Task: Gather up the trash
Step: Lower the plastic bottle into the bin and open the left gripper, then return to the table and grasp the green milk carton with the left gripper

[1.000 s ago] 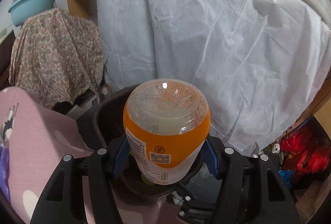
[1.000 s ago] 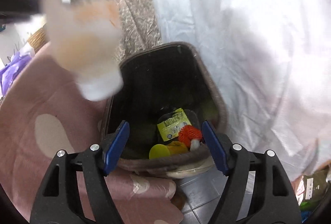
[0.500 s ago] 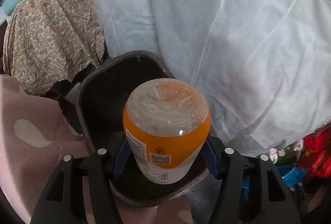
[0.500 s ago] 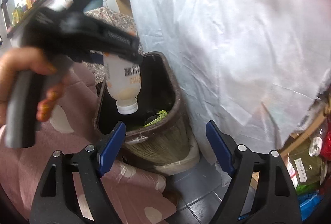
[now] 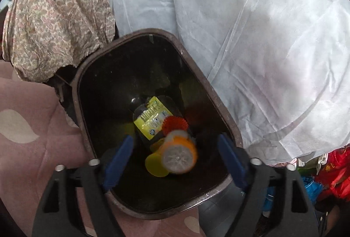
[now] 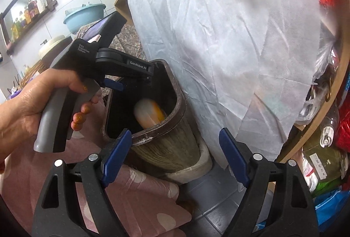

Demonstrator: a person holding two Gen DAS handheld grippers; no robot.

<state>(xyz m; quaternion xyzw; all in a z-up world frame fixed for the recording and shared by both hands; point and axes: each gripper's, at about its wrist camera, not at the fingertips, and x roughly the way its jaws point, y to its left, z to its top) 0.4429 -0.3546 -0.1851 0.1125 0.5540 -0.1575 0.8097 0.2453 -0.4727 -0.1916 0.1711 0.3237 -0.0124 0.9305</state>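
Note:
A dark brown trash bin (image 5: 76,84) stands below my left gripper (image 5: 175,140), whose jaws are opening with nothing pressed between the blue pads. The orange-and-white plastic bottle (image 5: 179,156) is loose and blurred inside the bin, above a dark bottle with a yellow label (image 5: 151,119), a red spiky ball (image 5: 175,124) and a yellow lid (image 5: 153,166). In the right wrist view the bottle (image 6: 148,114) drops past the bin rim (image 6: 179,105), under the left gripper (image 6: 135,81) held by a person's hand (image 6: 32,105). My right gripper (image 6: 175,132) is open and empty, short of the bin.
A white sheet (image 5: 240,40) hangs right behind the bin. A floral cloth (image 5: 54,18) covers something at its left. A pink spotted fabric (image 5: 32,127) lies in front. Bags and bottles crowd a wooden shelf (image 6: 323,149) at the right. A blue basin (image 6: 85,16) sits behind.
The left gripper sank over the bin, tipped further down and let go of the orange bottle, which now falls inside. The right gripper drew back from the bin.

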